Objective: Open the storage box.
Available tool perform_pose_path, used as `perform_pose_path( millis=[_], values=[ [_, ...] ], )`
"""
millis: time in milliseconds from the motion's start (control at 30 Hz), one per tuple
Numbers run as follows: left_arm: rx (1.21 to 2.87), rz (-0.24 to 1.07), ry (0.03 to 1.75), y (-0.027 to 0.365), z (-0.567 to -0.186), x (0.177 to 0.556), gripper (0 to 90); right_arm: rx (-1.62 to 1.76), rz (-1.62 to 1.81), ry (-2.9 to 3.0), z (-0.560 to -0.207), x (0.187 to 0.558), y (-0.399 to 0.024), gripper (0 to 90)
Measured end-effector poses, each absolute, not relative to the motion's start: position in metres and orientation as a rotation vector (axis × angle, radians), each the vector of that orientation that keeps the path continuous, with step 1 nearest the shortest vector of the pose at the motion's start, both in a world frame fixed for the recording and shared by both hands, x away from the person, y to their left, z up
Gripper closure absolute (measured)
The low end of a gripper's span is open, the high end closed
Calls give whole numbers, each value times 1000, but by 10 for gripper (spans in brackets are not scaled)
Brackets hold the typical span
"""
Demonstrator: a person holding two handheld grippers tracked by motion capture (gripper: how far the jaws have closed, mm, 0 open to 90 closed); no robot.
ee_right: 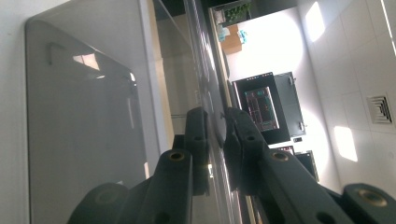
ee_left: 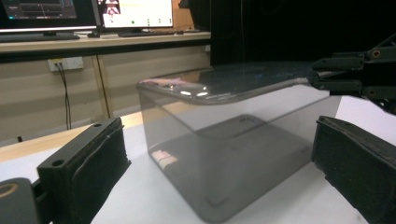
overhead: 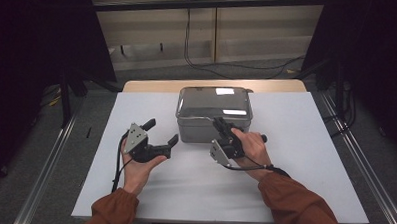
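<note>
The box (overhead: 214, 114) is one clear grey box with a lid (overhead: 214, 99) on top, and it sits near the middle of the table (overhead: 305, 161), on a white sheet.

Nearest to the person are two hands, each with one gripper. The left gripper (overhead: 162, 132) is held just in front of the box's left corner. Its jaws are wide open and hold nothing. In the left gripper view the box (ee_left: 233, 149) stands just past them, not between them.

The right gripper (overhead: 220, 124) is at the front edge of the box. Its jaws are closed on the rim of the lid (ee_right: 205, 93), one above and one below it.

I think the step now is opening the box: the right gripper has the lid. Next it likely needs to lift the lid up, while the left gripper holds the box down so it does not tip or slide.

Farther back are one wall and some cables.
</note>
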State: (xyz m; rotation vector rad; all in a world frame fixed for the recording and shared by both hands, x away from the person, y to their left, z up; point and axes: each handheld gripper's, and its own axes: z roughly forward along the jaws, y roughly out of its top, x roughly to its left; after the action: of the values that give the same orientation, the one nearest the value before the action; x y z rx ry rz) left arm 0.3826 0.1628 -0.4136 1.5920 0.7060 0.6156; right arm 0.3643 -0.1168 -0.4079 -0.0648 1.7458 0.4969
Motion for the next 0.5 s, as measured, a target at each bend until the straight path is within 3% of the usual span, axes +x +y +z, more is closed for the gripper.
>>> perform_pose_path(
  millis=[500],
  values=[
    [1646,648,665,134,-419,417,34,-57,519,1727,-401,368,-117,798]
  ],
)
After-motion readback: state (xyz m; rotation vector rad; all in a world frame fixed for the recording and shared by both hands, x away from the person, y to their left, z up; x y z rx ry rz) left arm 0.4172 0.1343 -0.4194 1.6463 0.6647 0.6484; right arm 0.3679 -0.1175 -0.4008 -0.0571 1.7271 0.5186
